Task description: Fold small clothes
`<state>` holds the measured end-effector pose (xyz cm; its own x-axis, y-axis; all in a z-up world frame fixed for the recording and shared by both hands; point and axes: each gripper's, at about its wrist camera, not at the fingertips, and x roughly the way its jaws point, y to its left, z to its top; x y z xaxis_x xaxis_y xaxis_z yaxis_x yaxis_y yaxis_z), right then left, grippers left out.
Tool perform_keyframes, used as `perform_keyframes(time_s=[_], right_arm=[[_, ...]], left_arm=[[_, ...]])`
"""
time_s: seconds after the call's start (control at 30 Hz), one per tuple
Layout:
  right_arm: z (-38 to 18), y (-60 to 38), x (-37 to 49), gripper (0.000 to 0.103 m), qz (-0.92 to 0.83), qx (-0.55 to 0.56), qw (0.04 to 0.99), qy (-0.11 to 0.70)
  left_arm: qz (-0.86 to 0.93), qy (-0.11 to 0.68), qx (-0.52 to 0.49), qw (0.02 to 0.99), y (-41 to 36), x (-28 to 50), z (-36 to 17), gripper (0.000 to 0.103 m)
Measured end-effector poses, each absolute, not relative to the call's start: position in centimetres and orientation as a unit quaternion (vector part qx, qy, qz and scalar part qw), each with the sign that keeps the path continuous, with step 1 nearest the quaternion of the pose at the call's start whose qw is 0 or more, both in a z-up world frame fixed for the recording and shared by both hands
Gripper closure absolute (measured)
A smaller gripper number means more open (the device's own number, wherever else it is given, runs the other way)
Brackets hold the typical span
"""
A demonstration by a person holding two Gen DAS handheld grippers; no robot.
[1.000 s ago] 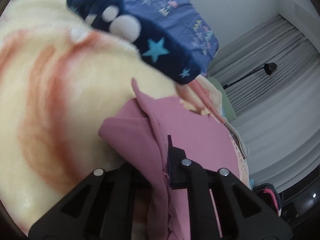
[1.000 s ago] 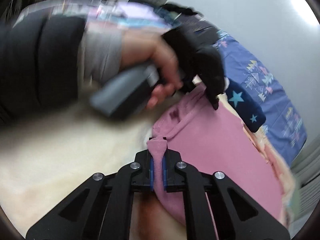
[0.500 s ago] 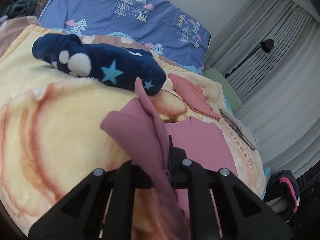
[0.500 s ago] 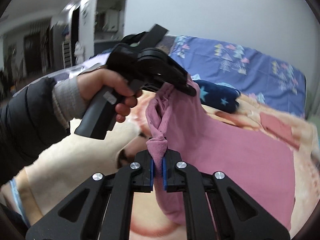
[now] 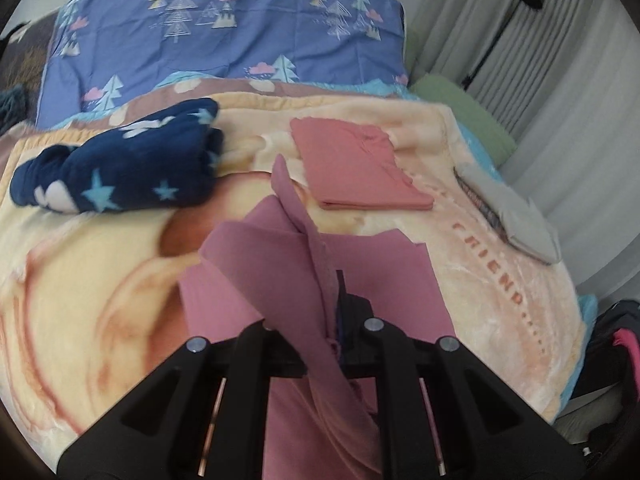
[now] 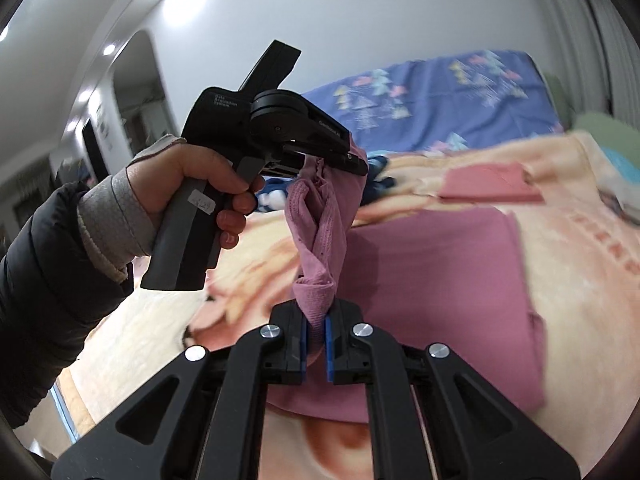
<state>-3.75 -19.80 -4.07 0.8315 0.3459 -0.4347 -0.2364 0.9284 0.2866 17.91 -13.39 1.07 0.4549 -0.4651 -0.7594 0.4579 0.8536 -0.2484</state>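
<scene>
Currently, in the right wrist view, a person's hand (image 6: 192, 184) is seen at left on the handle of the left gripper (image 6: 356, 162), whose jaws are clamped on one edge of the mauve garment (image 6: 440, 280). At lower centre, the right gripper (image 6: 316, 344) is closed on a bunched fold of the same cloth. The rest of the garment is draped right of centre on the cream blanket (image 6: 580, 300). A folded salmon garment (image 6: 492, 186) is seen at upper right.

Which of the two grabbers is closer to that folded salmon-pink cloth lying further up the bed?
Hard to say: both the left gripper and right gripper clamp the mauve garment, short of the salmon cloth.
</scene>
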Motion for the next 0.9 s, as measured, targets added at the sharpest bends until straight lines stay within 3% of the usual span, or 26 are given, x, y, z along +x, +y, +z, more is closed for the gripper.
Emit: perform_keyframes(time_s=[0.3, 0.5, 0.6, 0.67, 0.73, 0.9], right_arm=[[-7.2, -28.0, -5.5, 0.097, 0.105, 0.198, 0.939, 0.259], [-9.7, -31.0, -5.1, 0.097, 0.105, 0.264, 0.916, 0.283], [-10.4, -31.4, -5.2, 0.097, 0.112, 0.285, 0.907, 0.289], [-10.5, -31.4, -5.5, 0.097, 0.115, 0.292, 0.904, 0.292], [-10.8, -31.6, -5.3, 0.097, 0.117, 0.301, 0.898, 0.298], [-11.3, -32.2, -5.5, 0.097, 0.124, 0.326, 0.887, 0.302]], left_arm=[[-0.267, 0.472, 0.134, 0.829, -26.1, 17.7, -2.3, 0.093], [-0.249, 0.485, 0.187, 0.817, -30.4, 17.9, -5.2, 0.091], [-0.272, 0.477, 0.16, 0.82, -30.7, 17.9, -4.7, 0.074], [-0.287, 0.463, 0.141, 0.827, -30.4, 17.7, -3.4, 0.054], [-0.298, 0.433, 0.124, 0.841, -29.3, 16.7, -1.0, 0.042], [-0.33, 0.364, 0.121, 0.863, -24.4, 11.4, 2.9, 0.029]])
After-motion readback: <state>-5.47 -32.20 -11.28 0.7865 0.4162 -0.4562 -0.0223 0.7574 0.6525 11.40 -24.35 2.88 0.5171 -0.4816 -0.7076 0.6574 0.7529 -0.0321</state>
